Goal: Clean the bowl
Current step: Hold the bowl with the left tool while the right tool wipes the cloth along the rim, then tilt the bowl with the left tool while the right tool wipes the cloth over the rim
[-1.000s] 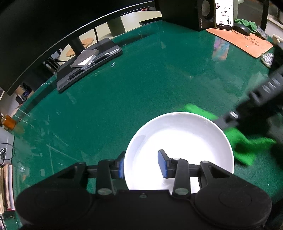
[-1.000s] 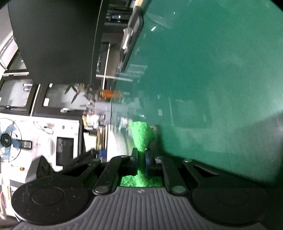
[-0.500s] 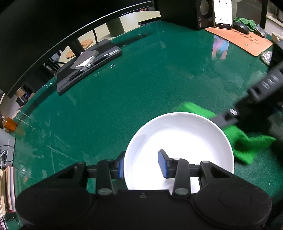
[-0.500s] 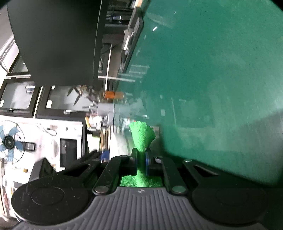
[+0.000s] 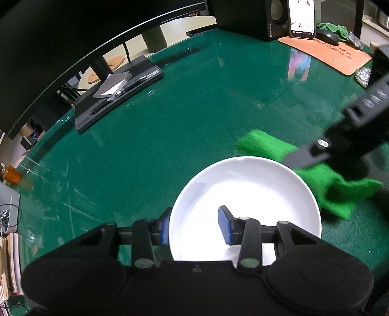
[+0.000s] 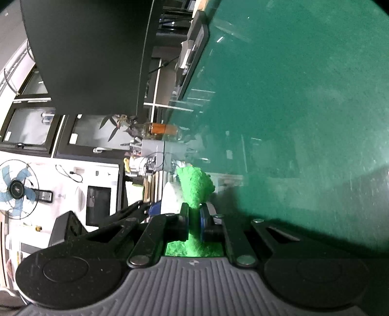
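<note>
A white bowl (image 5: 245, 194) sits on the green table (image 5: 170, 121), close in front of my left gripper (image 5: 194, 227). Its blue pads straddle the near left rim, one outside against the wall and one inside the bowl, apart from the wall, so the gripper is open. A bright green cloth (image 5: 328, 187) lies bunched just past the bowl's far right rim. My right gripper (image 5: 299, 158) comes in from the right and is shut on it. The right wrist view shows the cloth (image 6: 194, 184) pinched between the right gripper's (image 6: 194, 218) pads and sticking out ahead.
A black keyboard (image 5: 116, 94) with a grey notebook lies at the back left under a curved monitor (image 5: 73, 36). At the back right are a speaker (image 5: 250, 17), a phone (image 5: 301, 17), a mouse and an orange mat (image 5: 328, 53). An amber bottle (image 5: 12, 173) stands at the left edge.
The right gripper and the green cloth have edged slightly away from the bowl's far rim. The left gripper and the bowl have not moved.
</note>
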A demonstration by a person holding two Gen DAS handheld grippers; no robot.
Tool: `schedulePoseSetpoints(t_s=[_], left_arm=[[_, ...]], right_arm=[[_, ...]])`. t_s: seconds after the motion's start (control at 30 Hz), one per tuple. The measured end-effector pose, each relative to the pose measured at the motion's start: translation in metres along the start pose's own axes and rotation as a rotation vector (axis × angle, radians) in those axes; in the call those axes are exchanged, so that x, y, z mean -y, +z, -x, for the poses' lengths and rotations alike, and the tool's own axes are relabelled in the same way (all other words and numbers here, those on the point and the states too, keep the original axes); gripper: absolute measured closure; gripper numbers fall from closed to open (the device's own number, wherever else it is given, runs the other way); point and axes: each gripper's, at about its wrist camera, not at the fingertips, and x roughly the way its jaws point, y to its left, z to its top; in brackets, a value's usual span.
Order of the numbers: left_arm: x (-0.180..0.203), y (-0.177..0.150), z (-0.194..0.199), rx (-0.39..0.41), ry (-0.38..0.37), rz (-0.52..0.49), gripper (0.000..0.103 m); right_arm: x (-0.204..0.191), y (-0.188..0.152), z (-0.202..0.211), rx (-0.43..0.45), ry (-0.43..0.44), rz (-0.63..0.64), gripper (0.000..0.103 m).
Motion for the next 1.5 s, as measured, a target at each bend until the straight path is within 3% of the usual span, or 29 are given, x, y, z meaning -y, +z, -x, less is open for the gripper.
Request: schedulePoseSetpoints(t_s=[0.17, 0.43, 0.73, 0.97, 1.2, 1.37, 1.5], left_arm=[[0.0, 0.001, 0.0, 0.0, -0.003, -0.001, 0.064], [0.002, 0.0, 0.0, 0.012, -0.009, 0.0, 0.061], [0.004, 0.001, 0.0, 0.009, -0.007, -0.003, 0.061], [0.004, 0.001, 0.001, 0.019, -0.013, -0.018, 0.06], [0.007, 0.001, 0.0, 0.019, -0.004, -0.022, 0.06], [0.008, 0.001, 0.001, 0.03, -0.023, -0.057, 0.06], [0.01, 0.001, 0.001, 0.056, -0.056, -0.117, 0.059]], right_arm=[[-0.006, 0.018, -0.022, 0.012, 0.005, 0.026, 0.093], [0.007, -0.004, 0.008, -0.016, 0.013, -0.017, 0.092], [0.005, 0.013, -0.017, 0.017, -0.007, 0.008, 0.092], [0.008, -0.009, 0.014, -0.028, 0.01, 0.004, 0.092], [0.004, 0.009, -0.006, -0.005, -0.01, 0.032, 0.092], [-0.005, 0.018, -0.023, -0.009, -0.004, 0.061, 0.092], [0.006, 0.0, 0.005, 0.017, 0.0, -0.005, 0.092]])
